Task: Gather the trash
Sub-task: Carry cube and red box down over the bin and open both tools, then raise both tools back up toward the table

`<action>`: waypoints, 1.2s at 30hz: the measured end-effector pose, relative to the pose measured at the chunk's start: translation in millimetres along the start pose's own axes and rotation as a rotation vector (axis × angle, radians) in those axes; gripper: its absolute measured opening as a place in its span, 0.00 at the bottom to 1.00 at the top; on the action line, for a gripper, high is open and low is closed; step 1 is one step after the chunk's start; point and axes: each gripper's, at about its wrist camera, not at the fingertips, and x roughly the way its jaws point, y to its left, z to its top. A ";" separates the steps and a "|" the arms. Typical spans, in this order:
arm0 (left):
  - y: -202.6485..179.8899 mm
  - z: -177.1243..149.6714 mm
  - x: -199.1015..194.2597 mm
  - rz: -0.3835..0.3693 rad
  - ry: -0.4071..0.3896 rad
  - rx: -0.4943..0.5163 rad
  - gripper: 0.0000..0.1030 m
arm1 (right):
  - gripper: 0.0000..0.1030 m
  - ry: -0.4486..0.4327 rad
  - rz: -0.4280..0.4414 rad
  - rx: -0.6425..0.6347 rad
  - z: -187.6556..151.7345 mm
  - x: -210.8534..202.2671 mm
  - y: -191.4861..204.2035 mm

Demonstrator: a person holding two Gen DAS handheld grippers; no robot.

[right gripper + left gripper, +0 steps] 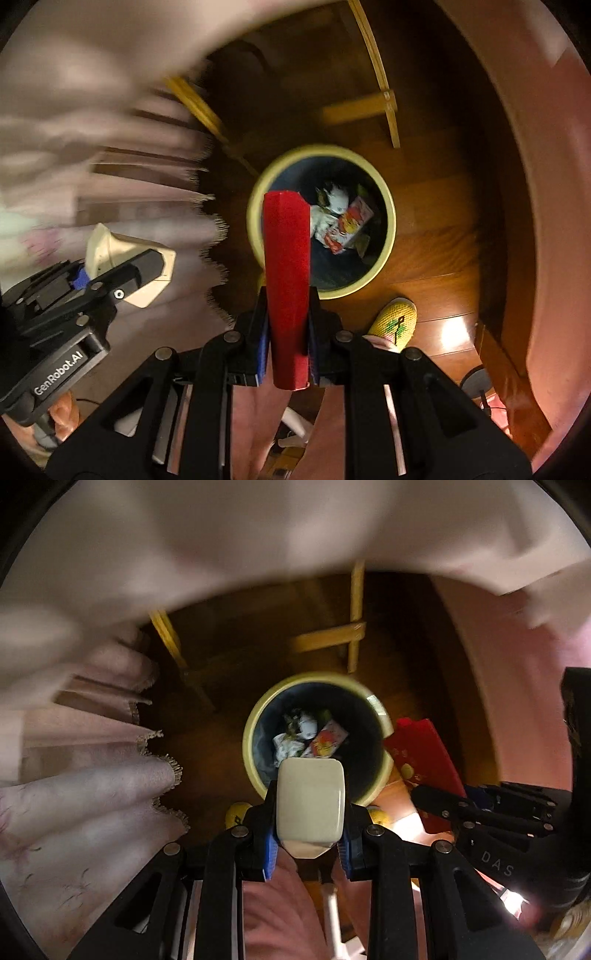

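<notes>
The left gripper (309,834) has its jaws clamped on a cream carton (310,805), which stands up between them and reaches forward over the near rim of the trash bin (255,716). The bin lies straight ahead of and below these jaws, a round yellow-rimmed tub with a dark liner, standing on the wooden floor (207,775). Inside it lie crumpled white paper (286,747) and a red and white printed packet (327,742).

The right gripper (287,347) has its jaws closed on a red box (287,273), held edge-on and upright between them, its far end projecting over the near-left rim of the same bin (388,206). In the left wrist view that red box (424,760) appears to the right of the left jaws, just beside the bin's rim.

A pale fringed tablecloth (92,768) hangs to the left of both pairs of jaws, blurred in the right wrist view. Beyond the bin, further ahead of the jaws, stand yellow wooden chair legs (356,620). To the right of the right jaws, near the bin, a yellow knitted slipper (395,323) rests on the floor.
</notes>
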 end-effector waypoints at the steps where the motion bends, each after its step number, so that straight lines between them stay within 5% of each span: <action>1: 2.7 1.9 17.6 0.009 0.015 -0.002 0.25 | 0.15 0.006 -0.008 0.007 0.5 12.0 -3.3; 8: 7.8 17.5 79.0 0.035 0.038 0.005 0.26 | 0.18 0.029 -0.080 0.008 16.1 86.9 -17.6; 12: 8.6 24.5 84.1 0.032 0.012 0.025 0.61 | 0.43 0.022 -0.087 0.014 25.4 91.0 -17.2; 17: 20.1 29.8 62.6 0.063 -0.038 -0.009 0.84 | 0.49 -0.025 -0.105 -0.008 27.4 63.4 -5.0; 36: 23.6 10.3 -104.4 0.091 -0.171 -0.075 0.85 | 0.54 -0.118 -0.114 -0.046 -5.7 -79.4 41.5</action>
